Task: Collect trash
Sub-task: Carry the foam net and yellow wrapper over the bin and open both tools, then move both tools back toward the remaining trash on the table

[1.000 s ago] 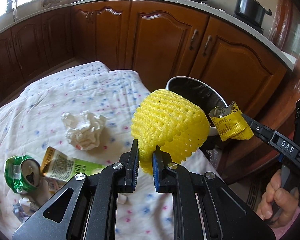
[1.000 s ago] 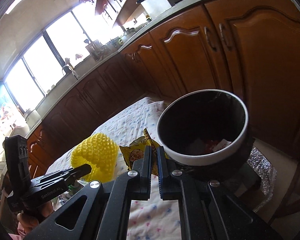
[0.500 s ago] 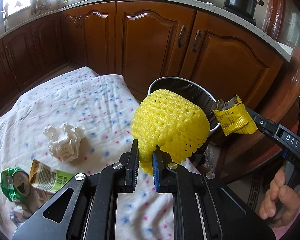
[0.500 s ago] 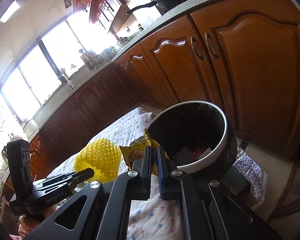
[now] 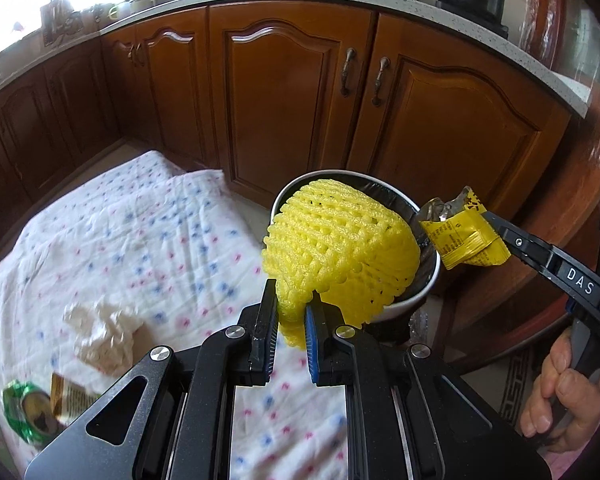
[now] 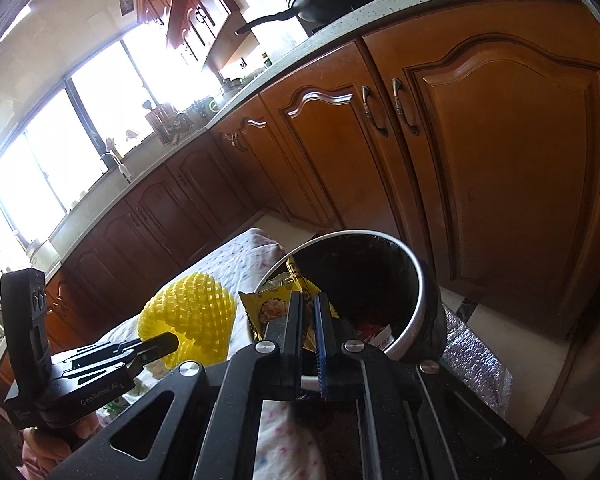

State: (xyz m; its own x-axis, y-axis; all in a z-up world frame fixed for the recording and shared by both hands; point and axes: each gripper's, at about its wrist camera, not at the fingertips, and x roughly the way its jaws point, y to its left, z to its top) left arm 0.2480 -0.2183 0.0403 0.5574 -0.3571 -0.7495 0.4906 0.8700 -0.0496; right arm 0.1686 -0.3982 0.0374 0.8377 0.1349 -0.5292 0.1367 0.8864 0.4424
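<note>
My left gripper (image 5: 291, 303) is shut on a yellow foam fruit net (image 5: 340, 248), held up in front of the round bin (image 5: 428, 292). That net (image 6: 190, 308) and the left gripper (image 6: 168, 345) also show at the lower left of the right wrist view. My right gripper (image 6: 309, 307) is shut on a yellow snack wrapper (image 6: 268, 310), which hangs at the near rim of the black-lined bin (image 6: 416, 312). In the left wrist view the wrapper (image 5: 466, 240) sits by the bin's right rim, pinched in the right gripper (image 5: 490, 226).
A flower-print cloth (image 5: 140, 248) covers the table. On it lie a crumpled white tissue (image 5: 104, 334), a crushed green can (image 5: 24, 408) and a flat packet (image 5: 70, 400). Wooden cabinets (image 5: 292, 92) stand close behind the bin. A hand (image 5: 560, 396) grips the right tool.
Both grippers have moved with their loads toward the bin. The wrapper has gone from short of the rim to level with it; the table trash has slid to the lower left.
</note>
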